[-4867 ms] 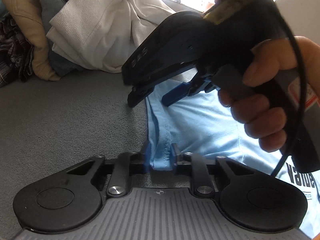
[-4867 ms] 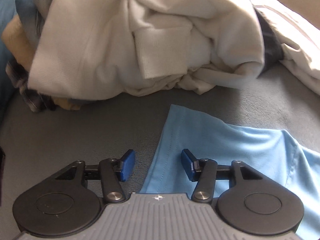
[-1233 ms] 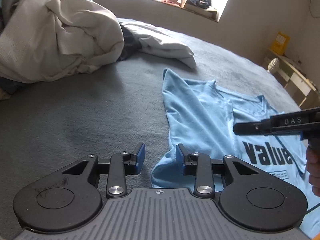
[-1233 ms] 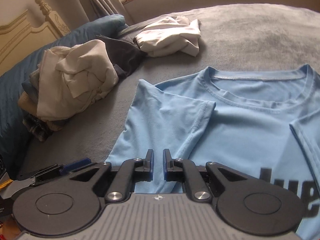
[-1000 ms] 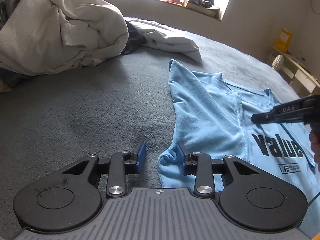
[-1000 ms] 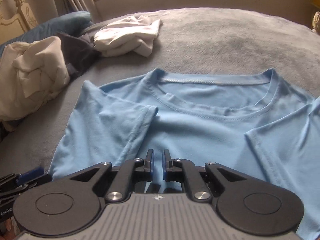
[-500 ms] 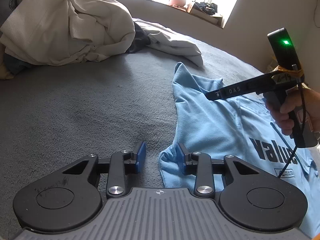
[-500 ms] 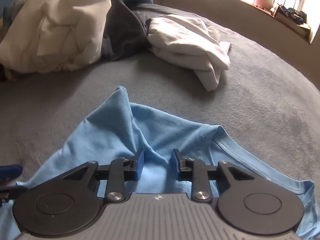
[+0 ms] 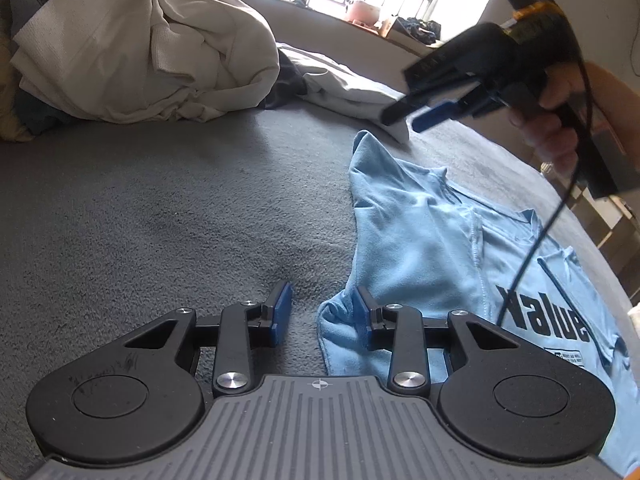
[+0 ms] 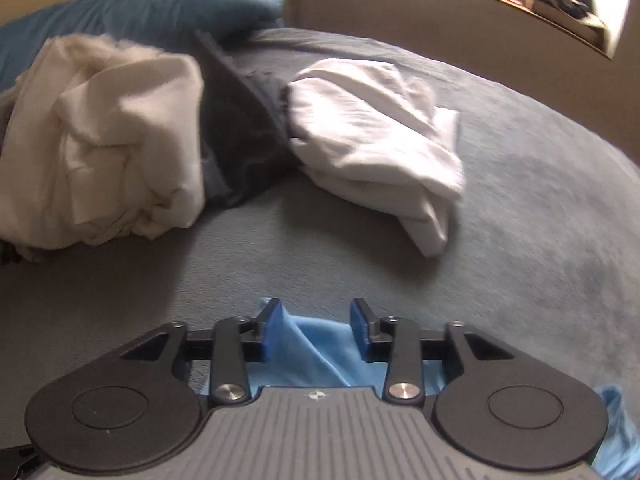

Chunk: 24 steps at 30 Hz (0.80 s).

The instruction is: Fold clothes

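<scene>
Through my left wrist camera I count one light blue T-shirt lying on the grey bed cover, spread toward the cover's right edge, its black lettering facing up. Its lower left corner is bunched right at my left gripper. That tool stands released, its two blue pads well apart: the right pad touches the bunched corner, while the left pad sits over bare cover, so nothing is clamped. At the far left of the cover I count one big heap of cream clothes, and behind it one white folded garment with a dark piece showing between them. My right gripper hangs in the air above the shirt's raised sleeve tip, not touching it; my right hand grips its handle, and a black cable drops down from it across the shirt

Through my right wrist camera I see the same three piles along the far side of the cover: one cream heap, one dark garment, one white folded garment. One blue pillow lies behind them at the head of the bed. My right gripper is spread wide; a ridge of the blue shirt shows between its pads, but the pads are not pressed on it
</scene>
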{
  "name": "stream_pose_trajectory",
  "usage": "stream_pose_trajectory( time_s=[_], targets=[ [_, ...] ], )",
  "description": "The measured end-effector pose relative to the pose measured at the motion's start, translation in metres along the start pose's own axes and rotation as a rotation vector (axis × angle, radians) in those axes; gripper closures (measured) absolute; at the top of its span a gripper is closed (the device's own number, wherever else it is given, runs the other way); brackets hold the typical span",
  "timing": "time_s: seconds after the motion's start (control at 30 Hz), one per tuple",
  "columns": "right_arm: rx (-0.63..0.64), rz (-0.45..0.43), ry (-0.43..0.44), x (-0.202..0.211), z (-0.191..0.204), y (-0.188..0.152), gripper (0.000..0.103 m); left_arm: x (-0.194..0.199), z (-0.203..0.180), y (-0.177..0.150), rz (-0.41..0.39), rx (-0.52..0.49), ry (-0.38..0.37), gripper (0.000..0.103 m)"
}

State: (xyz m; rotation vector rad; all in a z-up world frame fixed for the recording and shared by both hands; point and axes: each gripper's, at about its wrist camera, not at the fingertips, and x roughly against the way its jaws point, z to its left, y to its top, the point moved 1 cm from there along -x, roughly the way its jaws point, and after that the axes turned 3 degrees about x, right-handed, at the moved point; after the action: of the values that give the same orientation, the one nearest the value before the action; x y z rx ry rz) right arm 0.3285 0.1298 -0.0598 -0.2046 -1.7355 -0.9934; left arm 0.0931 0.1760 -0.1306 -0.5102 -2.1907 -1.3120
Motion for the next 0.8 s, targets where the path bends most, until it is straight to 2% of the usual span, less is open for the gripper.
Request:
stream_pose_trajectory(
  time_s=[0.13,0.33,0.4,0.43,0.47,0.6,0.8],
  targets=[
    [0.230,0.156,-0.072,-0.037,0.049,0.031,0.058,0.000,0.002,-0.001,-0.005,0.009,-0.007,0.069],
    [0.446,0.381,-0.138,-0.079,0.081,0.035,0.062,0.001,0.002,-0.001,-0.004,0.023,-0.015,0.069],
    [0.451,0.421,-0.133,-0.083,0.082,0.036,0.069,0.001,0.003,-0.001,-0.003,0.024,-0.019,0.069],
    [0.448,0.447,-0.135,-0.084,0.081,0.036,0.082,0.001,0.003,0.000,-0.003,0.024,-0.021,0.069],
    [0.444,0.472,-0.142,-0.086,0.080,0.036,0.090,0.001,0.003,-0.001,-0.004,0.025,-0.022,0.069],
    [0.444,0.520,-0.182,-0.086,0.074,0.034,0.097,0.000,0.004,-0.001,-0.007,0.028,-0.025,0.069],
    [0.393,0.510,-0.247,-0.083,0.061,0.037,0.099,0.000,0.004,0.000,-0.007,0.034,-0.027,0.069]
  ],
)
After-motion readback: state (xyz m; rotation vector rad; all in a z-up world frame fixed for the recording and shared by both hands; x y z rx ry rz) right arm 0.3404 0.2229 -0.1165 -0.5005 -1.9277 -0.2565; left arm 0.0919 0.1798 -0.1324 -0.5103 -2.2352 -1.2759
